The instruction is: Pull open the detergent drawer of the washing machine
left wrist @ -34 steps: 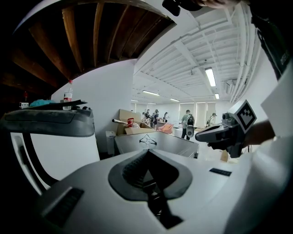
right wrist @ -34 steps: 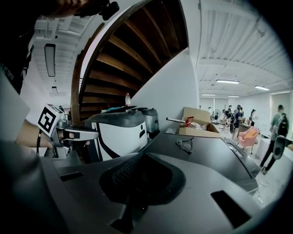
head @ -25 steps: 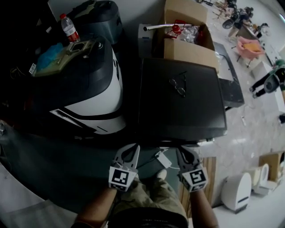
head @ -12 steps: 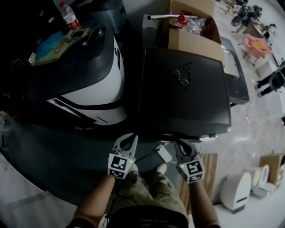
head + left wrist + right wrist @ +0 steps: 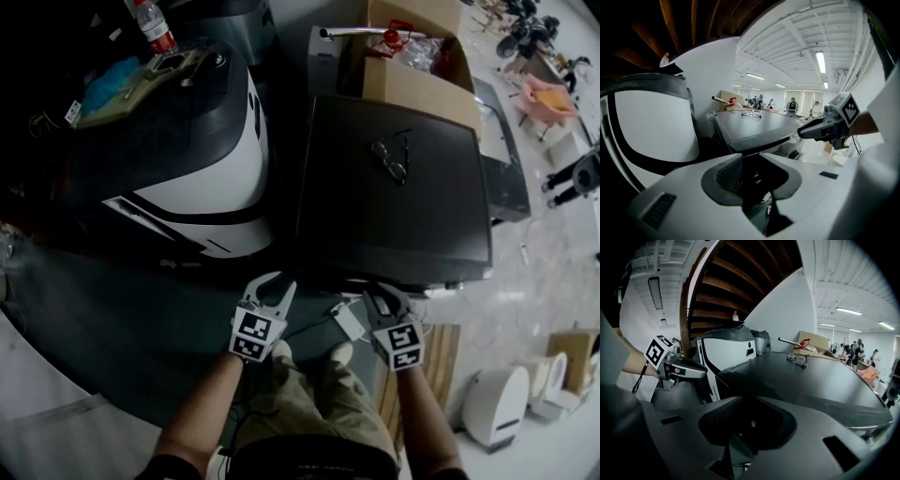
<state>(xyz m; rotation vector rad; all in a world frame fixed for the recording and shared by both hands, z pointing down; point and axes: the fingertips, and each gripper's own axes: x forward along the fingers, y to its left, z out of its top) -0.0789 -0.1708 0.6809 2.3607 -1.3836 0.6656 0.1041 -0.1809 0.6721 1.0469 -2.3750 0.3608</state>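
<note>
Approach step. Left gripper and right gripper: jaws just opened, nothing between them. Both sit at 6 o'clock of the washing machine (detergent drawer hidden under its near edge). Next, probably: locate the drawer front and clamp it.

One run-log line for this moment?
left gripper: jaws just opening, empty | right gripper: jaws just opening, empty | dark grey washing machine: untouched

Dark grey flat-topped washing machine
Upright on the floor; its front face and detergent drawer cannot be made out.
</note>
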